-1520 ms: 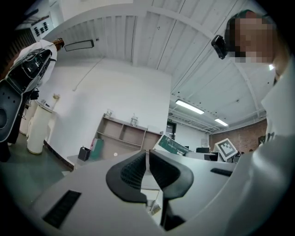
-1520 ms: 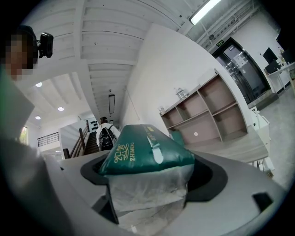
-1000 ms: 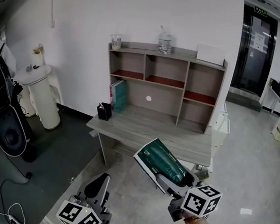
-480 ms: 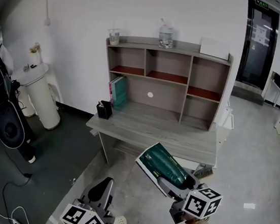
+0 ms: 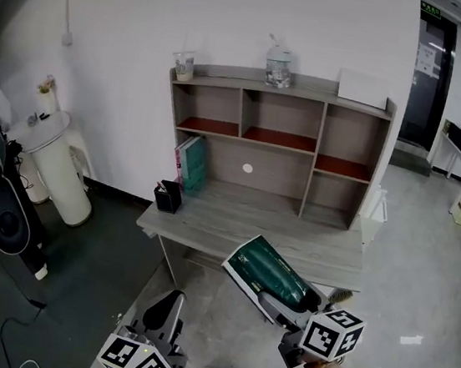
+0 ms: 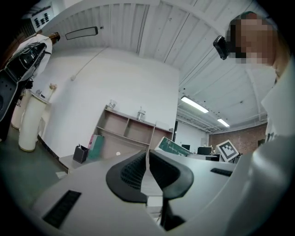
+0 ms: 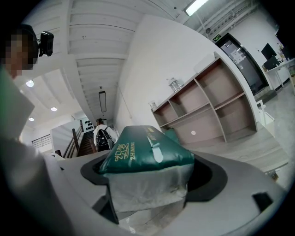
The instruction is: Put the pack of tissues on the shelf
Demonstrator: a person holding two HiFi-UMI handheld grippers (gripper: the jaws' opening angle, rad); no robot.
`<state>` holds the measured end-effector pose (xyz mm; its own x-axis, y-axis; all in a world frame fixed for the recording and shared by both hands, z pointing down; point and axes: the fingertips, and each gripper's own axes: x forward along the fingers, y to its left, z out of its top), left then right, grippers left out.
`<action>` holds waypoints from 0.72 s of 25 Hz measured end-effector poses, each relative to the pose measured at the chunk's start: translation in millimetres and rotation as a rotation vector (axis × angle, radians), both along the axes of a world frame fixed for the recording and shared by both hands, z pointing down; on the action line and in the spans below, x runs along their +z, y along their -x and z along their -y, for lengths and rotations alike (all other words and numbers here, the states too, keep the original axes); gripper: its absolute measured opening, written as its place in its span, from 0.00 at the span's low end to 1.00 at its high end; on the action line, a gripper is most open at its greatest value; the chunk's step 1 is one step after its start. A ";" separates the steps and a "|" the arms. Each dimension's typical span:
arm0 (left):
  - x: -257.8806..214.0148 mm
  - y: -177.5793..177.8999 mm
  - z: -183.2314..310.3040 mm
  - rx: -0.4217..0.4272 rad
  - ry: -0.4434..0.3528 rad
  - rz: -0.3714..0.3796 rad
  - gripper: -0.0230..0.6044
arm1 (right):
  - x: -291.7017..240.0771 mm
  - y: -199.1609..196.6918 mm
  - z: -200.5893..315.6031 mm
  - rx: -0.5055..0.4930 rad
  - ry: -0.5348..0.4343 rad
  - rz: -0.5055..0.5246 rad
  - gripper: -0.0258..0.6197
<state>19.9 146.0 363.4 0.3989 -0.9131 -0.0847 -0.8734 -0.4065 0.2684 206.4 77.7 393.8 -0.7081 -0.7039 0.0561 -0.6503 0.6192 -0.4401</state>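
The pack of tissues is dark green on top with white sides. My right gripper is shut on its near end and holds it in the air just before the desk's front edge. From the right gripper view the tissue pack fills the jaws, pointing toward the shelf. The wooden shelf with several open compartments stands at the back of the desk. My left gripper hangs low at the bottom left, shut and empty; its fingertips meet.
On the shelf top stand a cup, a glass jar and a white box. A teal book and a black pen holder sit on the desk's left. A white cylinder and black equipment stand at the left.
The view has drawn a little closer to the desk and shelf. The tissue pack stays clamped in my right gripper; the left gripper keeps its low position.
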 end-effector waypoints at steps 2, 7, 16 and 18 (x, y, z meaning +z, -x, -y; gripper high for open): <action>-5.2 9.1 18.0 0.009 0.002 0.000 0.09 | -4.3 10.6 16.6 0.001 -0.004 0.000 0.76; -14.6 31.9 61.6 0.035 -0.010 0.007 0.09 | -17.0 34.8 58.3 0.021 -0.020 0.007 0.76; -33.4 90.0 130.6 0.039 -0.046 0.007 0.09 | -38.1 83.9 124.0 0.052 -0.045 0.018 0.76; -34.2 100.7 142.6 0.046 -0.049 0.007 0.09 | -40.3 94.1 134.3 0.057 -0.053 0.021 0.76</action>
